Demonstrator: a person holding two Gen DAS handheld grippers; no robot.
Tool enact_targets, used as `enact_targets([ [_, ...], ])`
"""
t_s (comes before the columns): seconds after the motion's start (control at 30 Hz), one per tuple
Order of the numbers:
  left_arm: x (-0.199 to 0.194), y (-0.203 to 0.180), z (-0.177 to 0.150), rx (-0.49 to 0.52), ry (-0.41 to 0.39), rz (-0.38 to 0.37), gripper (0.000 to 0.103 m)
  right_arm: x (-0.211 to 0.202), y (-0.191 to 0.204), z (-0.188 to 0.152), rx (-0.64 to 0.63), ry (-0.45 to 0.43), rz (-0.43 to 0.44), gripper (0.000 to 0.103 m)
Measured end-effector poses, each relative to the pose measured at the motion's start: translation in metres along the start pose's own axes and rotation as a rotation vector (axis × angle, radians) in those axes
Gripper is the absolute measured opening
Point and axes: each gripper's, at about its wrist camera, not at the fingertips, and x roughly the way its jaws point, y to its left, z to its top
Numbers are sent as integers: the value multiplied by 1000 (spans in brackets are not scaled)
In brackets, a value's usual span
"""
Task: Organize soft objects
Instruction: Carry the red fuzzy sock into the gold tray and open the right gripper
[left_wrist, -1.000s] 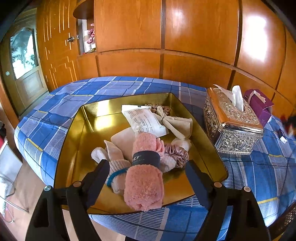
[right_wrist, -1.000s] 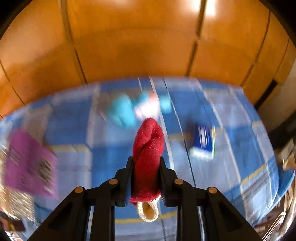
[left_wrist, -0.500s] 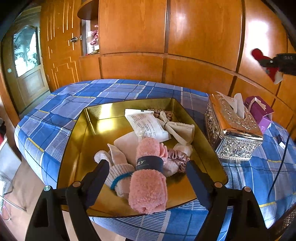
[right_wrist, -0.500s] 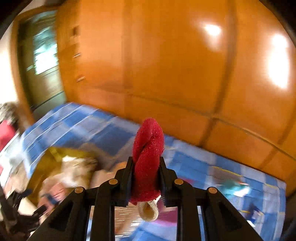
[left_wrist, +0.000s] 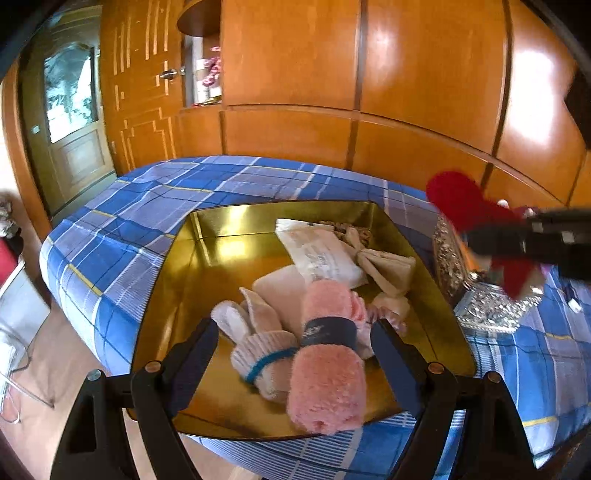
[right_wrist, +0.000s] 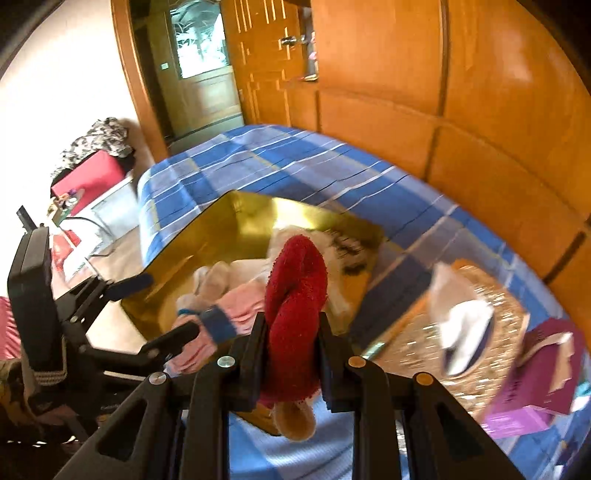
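Right tongs (right_wrist: 291, 332) were clamped on the red sock (right_wrist: 295, 295), holding it near its lower end, top sticking up free. It hung over the near-right corner of the gold tray (right_wrist: 240, 221) on the bed (right_wrist: 295, 155), close to the ornate tissue box (right_wrist: 491, 314), not yet inside.

Left tongs (left_wrist: 291, 354) stood apart, straddling the pink rolled towel (left_wrist: 328, 369) at the tray's near edge; pads looked clear of it, gripping nothing.

Tray's right half and near-middle were already crowded: pink roll, white socks (left_wrist: 258, 332), a cream bow-tied cloth (left_wrist: 384, 266), a packet (left_wrist: 325, 254). The left half showed bare gold.

My read for the drop:
- Carry the sock past the rim toward the bare left-far area rather than stacking it on the pile.
- Lower until the hanging end touches the tray floor, then release; a high drop could bounce it off the roll.
- Keep clear of the left tongs and the tissue box on the way in.
- Part the left tongs no further; they sit close to the path.
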Motion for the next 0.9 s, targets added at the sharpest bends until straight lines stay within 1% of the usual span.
enact_targets([
  [0.17, 2, 11, 1, -35, -4, 23, 85, 19, 5, -7, 51, 45, 82, 23],
  [0.27, 4, 18, 2, -53, -4, 43, 85, 33, 11, -9, 51, 74, 93, 23],
  [0.4, 9, 27, 2, -73, 7, 71, 85, 56, 17, -7, 57, 124, 54, 23],
  [0.57, 12, 33, 2, -83, 9, 89, 85, 95, 21, 5, 67, 227, 30, 23],
  [0.6, 12, 34, 2, -85, 10, 92, 85, 102, 21, 9, 70, 237, 25, 23],
  [0.67, 14, 36, 2, -89, 13, 94, 85, 111, 20, 20, 77, 234, 20, 23],
  [0.77, 16, 39, 2, -96, 19, 99, 85, 126, 20, 33, 88, 234, -9, 23],
  [0.9, 17, 40, 2, -102, 21, 99, 85, 140, 25, 41, 79, 225, -56, 23],
])
